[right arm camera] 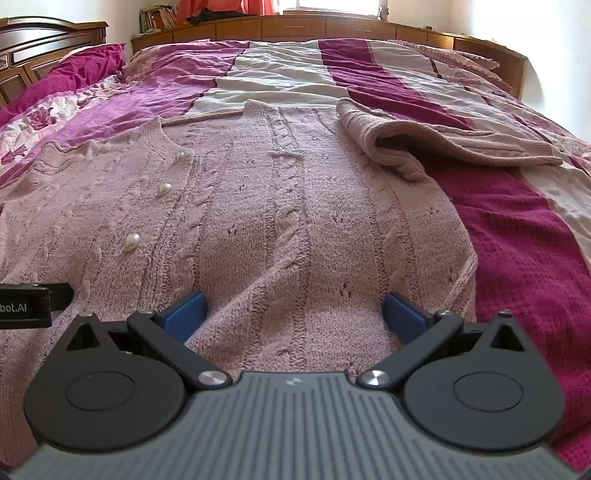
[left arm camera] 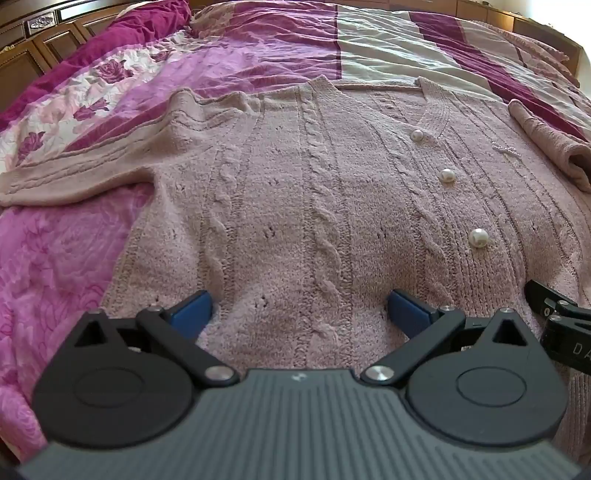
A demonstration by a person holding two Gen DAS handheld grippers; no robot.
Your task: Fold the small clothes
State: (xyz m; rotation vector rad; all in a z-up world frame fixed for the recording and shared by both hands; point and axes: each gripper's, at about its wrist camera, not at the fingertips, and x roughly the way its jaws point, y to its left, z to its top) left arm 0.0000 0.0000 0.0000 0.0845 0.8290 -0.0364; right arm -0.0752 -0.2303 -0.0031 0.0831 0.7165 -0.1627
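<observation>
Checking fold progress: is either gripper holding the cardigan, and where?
Neither: left gripper and right gripper sit open over the cardigan's hem.

You have one pink knit cardigan (left arm camera: 295, 206) on one bed (left arm camera: 388, 55), with two sleeves: left (left arm camera: 85, 166), right (right arm camera: 443, 136). Count three pearl buttons: far (left arm camera: 417, 135), middle (left arm camera: 447, 175), near (left arm camera: 479, 237). Two grippers, left (left arm camera: 300, 308) and right (right arm camera: 293, 308), both spread wide.

A wide bed (right arm camera: 517, 258) fills the room ahead, covered in magenta, pink and cream striped bedding. Far ahead, a long wooden cabinet unit (right arm camera: 332, 26) runs along the wall beneath a bright window (right arm camera: 332, 5) pouring in daylight. To the left stands a dark carved wooden headboard (right arm camera: 40, 40), with books (right arm camera: 157, 16) beyond.
</observation>
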